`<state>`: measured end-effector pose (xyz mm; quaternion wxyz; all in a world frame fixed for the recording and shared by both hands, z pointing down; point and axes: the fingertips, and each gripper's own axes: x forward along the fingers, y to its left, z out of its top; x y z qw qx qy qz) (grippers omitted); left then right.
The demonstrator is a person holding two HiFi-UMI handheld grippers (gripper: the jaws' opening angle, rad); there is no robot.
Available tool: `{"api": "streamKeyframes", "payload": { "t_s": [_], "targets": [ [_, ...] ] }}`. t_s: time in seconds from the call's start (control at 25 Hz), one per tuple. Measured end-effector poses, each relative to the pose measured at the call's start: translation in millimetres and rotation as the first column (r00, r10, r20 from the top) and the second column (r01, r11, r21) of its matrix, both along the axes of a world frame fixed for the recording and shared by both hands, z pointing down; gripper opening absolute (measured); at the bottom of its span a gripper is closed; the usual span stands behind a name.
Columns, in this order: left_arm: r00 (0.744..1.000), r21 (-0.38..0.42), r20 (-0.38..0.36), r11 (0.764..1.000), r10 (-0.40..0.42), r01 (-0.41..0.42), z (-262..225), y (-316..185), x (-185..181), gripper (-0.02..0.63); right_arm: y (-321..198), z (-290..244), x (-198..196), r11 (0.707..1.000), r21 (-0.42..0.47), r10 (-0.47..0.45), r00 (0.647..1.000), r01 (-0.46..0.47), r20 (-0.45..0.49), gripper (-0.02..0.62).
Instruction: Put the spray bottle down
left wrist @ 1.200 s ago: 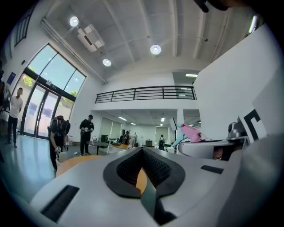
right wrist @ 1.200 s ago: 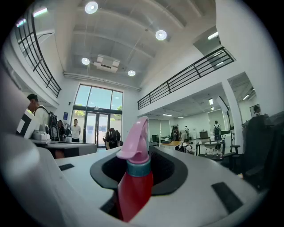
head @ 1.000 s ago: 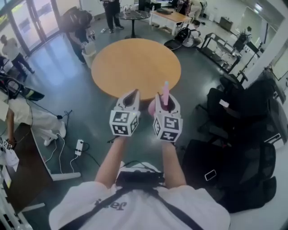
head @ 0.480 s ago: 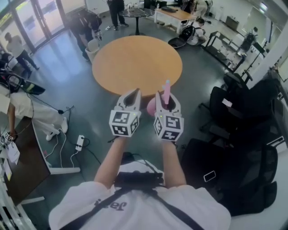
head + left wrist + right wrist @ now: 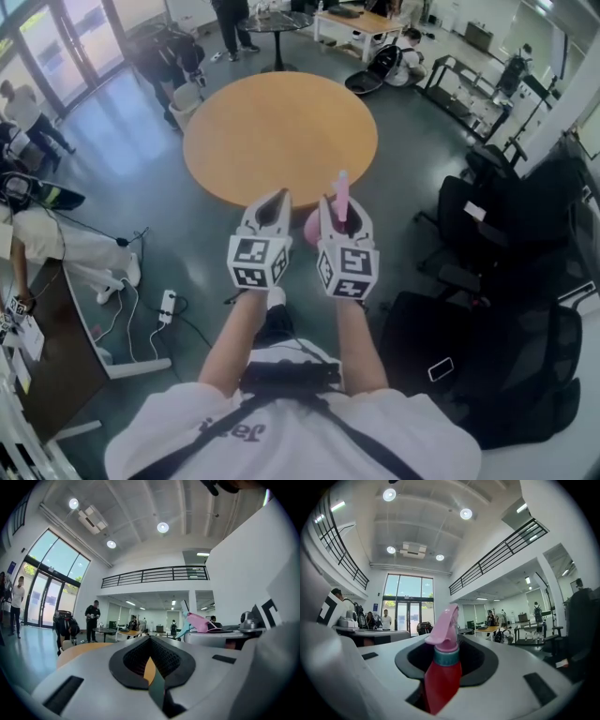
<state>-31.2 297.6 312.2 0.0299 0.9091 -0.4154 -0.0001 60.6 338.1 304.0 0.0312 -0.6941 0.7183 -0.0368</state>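
Head view puts the red plastic spray bottle with a pink trigger head (image 5: 342, 192) at frame centre. It sits upright in the fingers of the right gripper (image 5: 343, 212), which are closed on its red body. Its long axis is vertical, nozzle up. Just to its left, the fingers of the left gripper (image 5: 275, 199) meet at their tips with nothing between them. We judge that the coming move turns on one relation. The round tan wooden worktop (image 5: 281, 131) lies above the bottle in frame, ahead and lower, so we carry forward, then down.

Red spray bottle (image 5: 440, 677) with pink nozzle (image 5: 445, 630); tan round table (image 5: 281, 131).
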Motion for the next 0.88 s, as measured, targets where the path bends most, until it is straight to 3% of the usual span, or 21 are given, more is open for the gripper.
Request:
{"api": "streamKeyframes", "payload": {
  "t_s": [0.44,0.88],
  "targets": [
    [0.999,0.013,-0.049,1.0,-0.005,0.006,-12,-120,5,0.009,-113,-9,-1,1.0,0.015,-0.024,0.998,0.025,-0.049,0.161],
    [0.998,0.025,-0.058,1.0,0.003,-0.002,-17,-232,-18,0.009,-225,-16,-23,0.999,0.032,-0.024,0.997,0.026,-0.069,0.161]
  ]
}}
